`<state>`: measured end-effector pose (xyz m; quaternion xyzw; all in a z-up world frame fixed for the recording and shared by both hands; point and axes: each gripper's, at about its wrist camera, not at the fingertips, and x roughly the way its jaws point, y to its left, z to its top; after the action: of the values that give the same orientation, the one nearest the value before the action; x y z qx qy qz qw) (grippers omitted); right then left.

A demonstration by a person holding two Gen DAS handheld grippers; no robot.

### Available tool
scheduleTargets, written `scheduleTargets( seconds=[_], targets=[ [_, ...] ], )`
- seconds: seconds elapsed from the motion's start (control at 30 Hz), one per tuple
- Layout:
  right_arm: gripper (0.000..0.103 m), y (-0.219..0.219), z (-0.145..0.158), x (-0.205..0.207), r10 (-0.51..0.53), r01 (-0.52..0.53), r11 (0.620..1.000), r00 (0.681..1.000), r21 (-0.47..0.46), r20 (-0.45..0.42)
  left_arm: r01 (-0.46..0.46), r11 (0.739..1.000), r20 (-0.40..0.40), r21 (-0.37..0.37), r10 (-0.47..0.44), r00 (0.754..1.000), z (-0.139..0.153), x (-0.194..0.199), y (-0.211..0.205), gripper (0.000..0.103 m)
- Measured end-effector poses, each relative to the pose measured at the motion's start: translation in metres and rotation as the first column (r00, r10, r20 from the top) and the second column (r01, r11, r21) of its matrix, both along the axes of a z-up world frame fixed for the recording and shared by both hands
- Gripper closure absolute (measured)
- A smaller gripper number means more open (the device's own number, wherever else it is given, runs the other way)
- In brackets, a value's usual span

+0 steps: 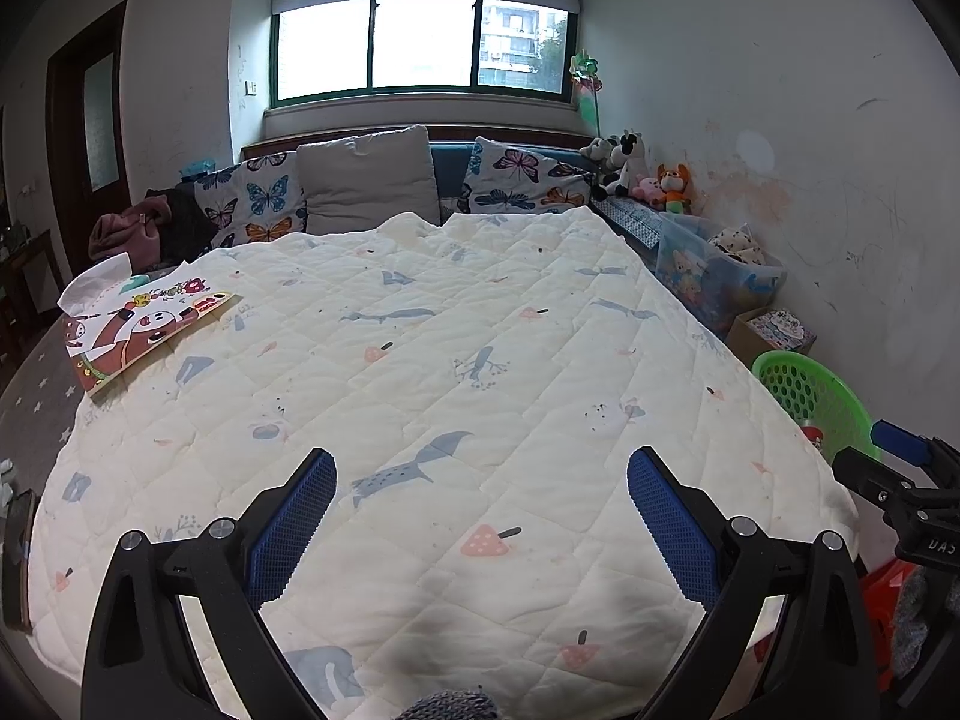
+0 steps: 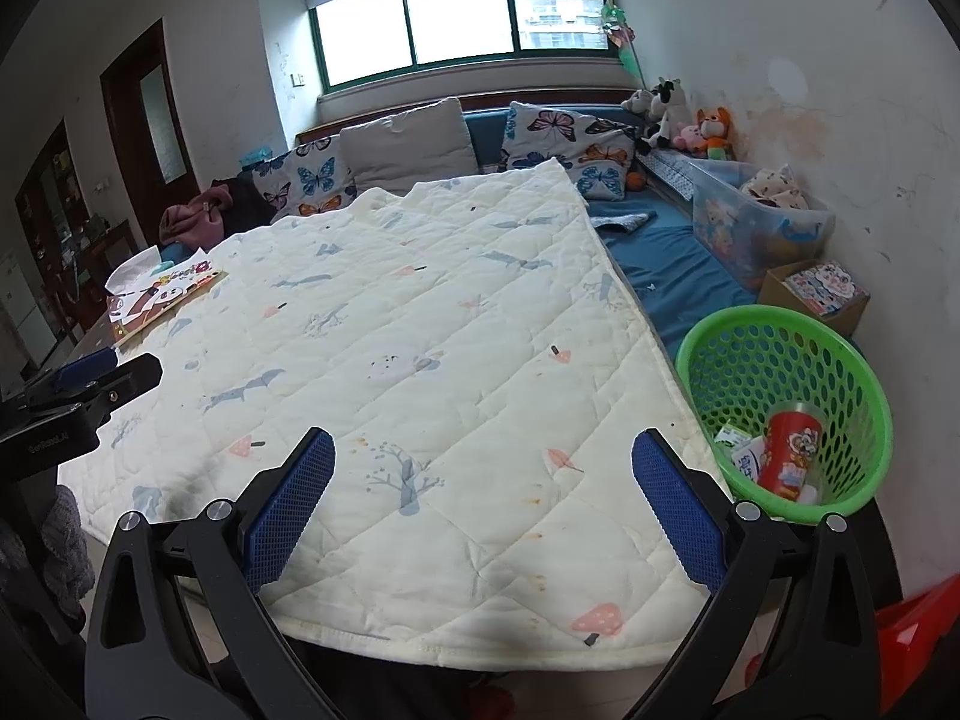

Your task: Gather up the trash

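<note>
A: The quilt (image 2: 420, 324) is covering nearly everything; one green basket (image 2: 786, 414) is sitting just off its right edge, holding one red cup (image 2: 792, 450) and some wrappers.

B: I'm seeing one picture book (image 1: 144, 330) and one white tissue (image 1: 93, 282) far left. Both tongs, left (image 1: 480, 516) and right (image 2: 483, 510), are gaping wide, empty. Reach with the left tongs, pinching only tissue.

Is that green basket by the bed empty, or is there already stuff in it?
Not empty. The green basket holds a red cup and some white wrappers at its bottom, but most of it is unfilled.
</note>
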<state>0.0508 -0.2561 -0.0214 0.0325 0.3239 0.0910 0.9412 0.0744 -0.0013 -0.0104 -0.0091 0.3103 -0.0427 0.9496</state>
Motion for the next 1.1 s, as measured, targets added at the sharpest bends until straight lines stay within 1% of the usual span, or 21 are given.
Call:
scheduleTargets(
  seconds=[1.1],
  targets=[
    [0.004,0.0018,-0.0009,0.0009,0.011,-0.011,1.000,1.000,0.002,-0.004,-0.020,1.000,-0.001,-0.005,0.020,1.000,-0.0063,-0.0034,0.0039,0.008]
  ],
)
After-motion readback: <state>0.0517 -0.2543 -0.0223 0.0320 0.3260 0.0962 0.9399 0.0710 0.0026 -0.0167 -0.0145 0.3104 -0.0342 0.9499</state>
